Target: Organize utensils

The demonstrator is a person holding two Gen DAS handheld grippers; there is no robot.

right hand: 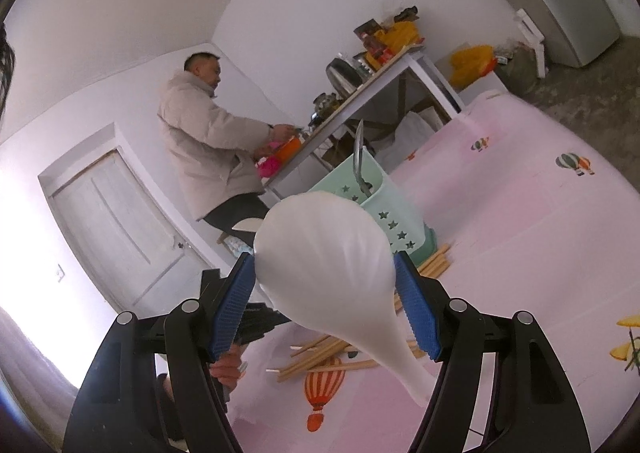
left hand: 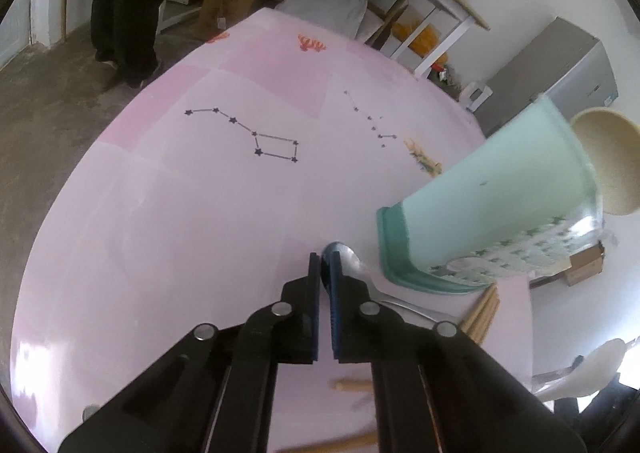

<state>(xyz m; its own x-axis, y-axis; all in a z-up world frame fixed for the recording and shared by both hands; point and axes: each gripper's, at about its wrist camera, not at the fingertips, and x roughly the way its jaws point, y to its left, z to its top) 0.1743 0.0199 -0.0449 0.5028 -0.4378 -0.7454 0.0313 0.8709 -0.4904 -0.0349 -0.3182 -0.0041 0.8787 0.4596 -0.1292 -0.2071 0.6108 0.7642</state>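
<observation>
On the pink table (left hand: 168, 213), just beside the base of the mint holder (left hand: 500, 189), a metal spoon (left hand: 352, 261) is lying with its bowl next to the tip of the left tool (left hand: 325, 265), whose jaws are standing almost together. Whether they are pinching the spoon's edge I cannot tell, since the right-hand pad is hiding it. The right tool (right hand: 324, 285) is gripping the broad bowl of a white ladle (right hand: 324, 253) between its blue pads, handle hanging down toward the camera.

The sorting is looking partly done: one metal utensil (right hand: 359, 157) is already standing in the holder (right hand: 396, 221), while the chopsticks (right hand: 320, 357) are still lying scattered on the table, a few more of them against the holder's base (left hand: 482, 309), and the ladle and spoon are not yet in.

For room, the table is lying wide and bare to the left of the holder (only printed stars and balloons there), with its curved edge well apart from the utensils. The holder's tall rim is the nearest obstacle, so anything going in probably needs lifting over it. A person in a pale coat (right hand: 200, 133) is sitting at a side table (right hand: 384, 81), well clear.
</observation>
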